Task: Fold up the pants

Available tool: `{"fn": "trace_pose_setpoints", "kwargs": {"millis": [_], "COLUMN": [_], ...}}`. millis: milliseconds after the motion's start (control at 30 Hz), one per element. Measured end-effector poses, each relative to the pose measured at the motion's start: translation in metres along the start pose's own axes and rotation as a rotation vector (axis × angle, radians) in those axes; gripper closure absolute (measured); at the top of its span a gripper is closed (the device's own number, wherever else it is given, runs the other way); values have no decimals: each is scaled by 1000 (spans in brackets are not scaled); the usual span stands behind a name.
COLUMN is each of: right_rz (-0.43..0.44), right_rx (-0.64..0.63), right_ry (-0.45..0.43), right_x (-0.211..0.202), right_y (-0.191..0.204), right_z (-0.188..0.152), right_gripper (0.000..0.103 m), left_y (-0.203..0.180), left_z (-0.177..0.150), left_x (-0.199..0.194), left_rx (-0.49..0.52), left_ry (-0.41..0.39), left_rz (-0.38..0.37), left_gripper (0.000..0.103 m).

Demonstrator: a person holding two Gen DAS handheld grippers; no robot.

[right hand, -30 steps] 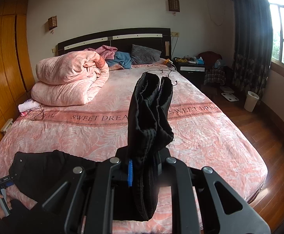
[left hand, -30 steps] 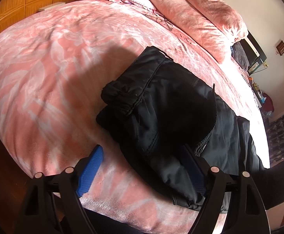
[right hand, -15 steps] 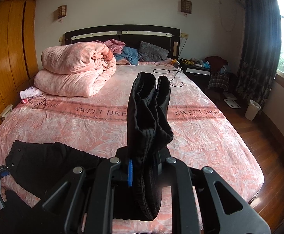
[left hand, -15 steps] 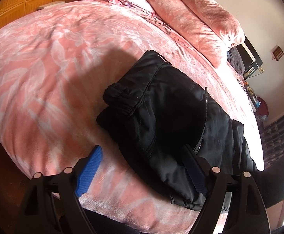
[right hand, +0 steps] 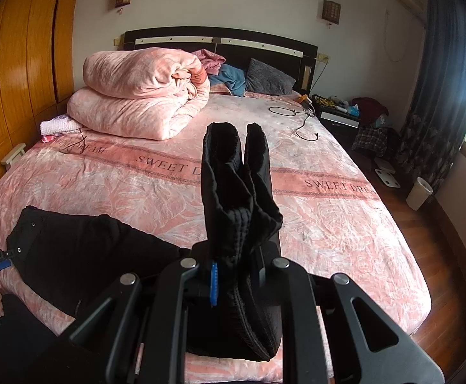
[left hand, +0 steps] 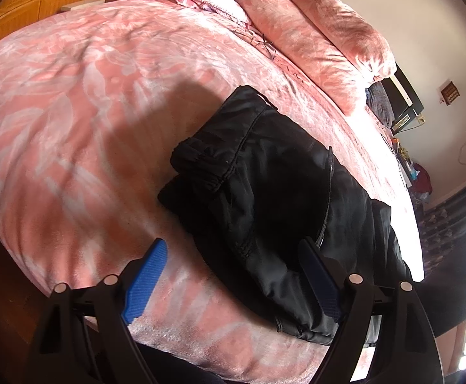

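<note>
The pants point(left hand: 265, 198) are showing as matt black woven cloth, with a ribbed, stitched cuff point(right hand: 233, 224) standing up at 12 o'clock from the right gripper point(right hand: 233, 275). The left gripper point(left hand: 233, 278) is showing ridged blue rubbery pads point(left hand: 146, 275) on matt black plastic arms with dull metal rivets. The bedspread point(right hand: 329, 224) is looking like plush, faintly shiny pink fleece, as is the folded quilt point(right hand: 143, 96) at 10 o'clock. The wardrobe point(right hand: 18, 64) and floor point(right hand: 441, 240) are gleaming as glossy varnished wood.
</note>
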State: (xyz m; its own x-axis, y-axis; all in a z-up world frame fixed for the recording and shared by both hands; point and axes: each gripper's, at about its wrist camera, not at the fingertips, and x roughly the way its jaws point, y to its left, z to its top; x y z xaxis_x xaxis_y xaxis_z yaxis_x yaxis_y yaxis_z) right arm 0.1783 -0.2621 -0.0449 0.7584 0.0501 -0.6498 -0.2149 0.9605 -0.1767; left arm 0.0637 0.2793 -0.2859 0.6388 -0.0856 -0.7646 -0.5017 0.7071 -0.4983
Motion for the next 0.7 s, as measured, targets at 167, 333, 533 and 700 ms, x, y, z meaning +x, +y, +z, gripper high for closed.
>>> {"fn": "trace_pose_setpoints", "kwargs": {"millis": [167,333,533,700], "right_rz": [1,5,-30,-40], "right_rx": [-49,-85,-168,-246], "right_ry": [23,53,96,146], "right_x": [11,24,42,62], "right_y": [26,47,83,118], "right_z": [-1,-3,-11,-29], "right_gripper": [89,89,89,89], "left_y": [6,9,14,17], "left_z": [1,2,3,3], "left_x": [1,1,2,2], "left_rx": [-22,-31,-45,-51], "left_ry": [9,12,25,27], "left_rz": [-24,-42,-63,-81], "left_gripper": [18,18,17,17]}}
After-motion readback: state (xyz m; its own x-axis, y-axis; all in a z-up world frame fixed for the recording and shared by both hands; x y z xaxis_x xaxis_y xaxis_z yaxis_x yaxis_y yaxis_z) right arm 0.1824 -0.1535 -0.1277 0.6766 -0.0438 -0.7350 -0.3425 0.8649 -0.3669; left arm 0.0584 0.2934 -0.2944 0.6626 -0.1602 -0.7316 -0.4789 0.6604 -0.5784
